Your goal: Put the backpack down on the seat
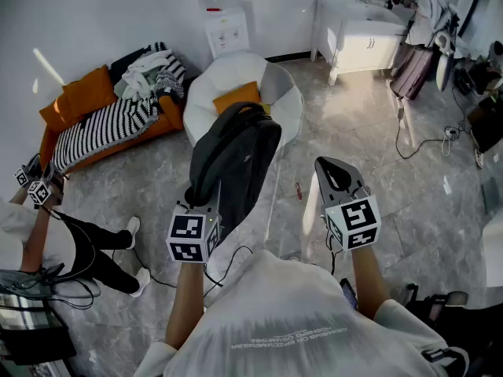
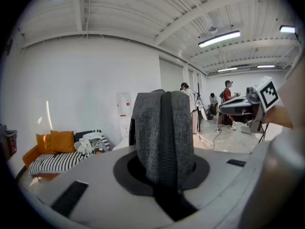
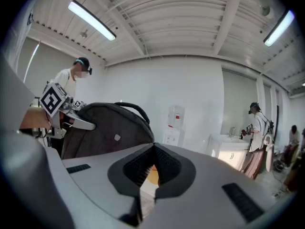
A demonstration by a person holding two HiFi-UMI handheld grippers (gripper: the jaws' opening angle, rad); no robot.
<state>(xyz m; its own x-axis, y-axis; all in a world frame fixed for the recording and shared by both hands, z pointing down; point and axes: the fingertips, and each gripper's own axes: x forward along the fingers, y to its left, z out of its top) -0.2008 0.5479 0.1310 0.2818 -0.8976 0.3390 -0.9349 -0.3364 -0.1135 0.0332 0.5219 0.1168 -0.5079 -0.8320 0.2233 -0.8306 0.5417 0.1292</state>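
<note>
A dark grey backpack hangs above the marble floor, with my left gripper shut on its fabric from below. In the left gripper view the grey cloth fills the space between the jaws of my left gripper. The seat, a round white chair with an orange cushion, stands just beyond the bag. My right gripper hovers to the right of the backpack, shut and empty. In the right gripper view the bag is to the left of the right gripper.
An orange sofa with a striped blanket stands at the left wall. A water dispenser is behind the chair. A white sink cabinet and a person are at the back right. Another person is at the left. Cables lie on the floor.
</note>
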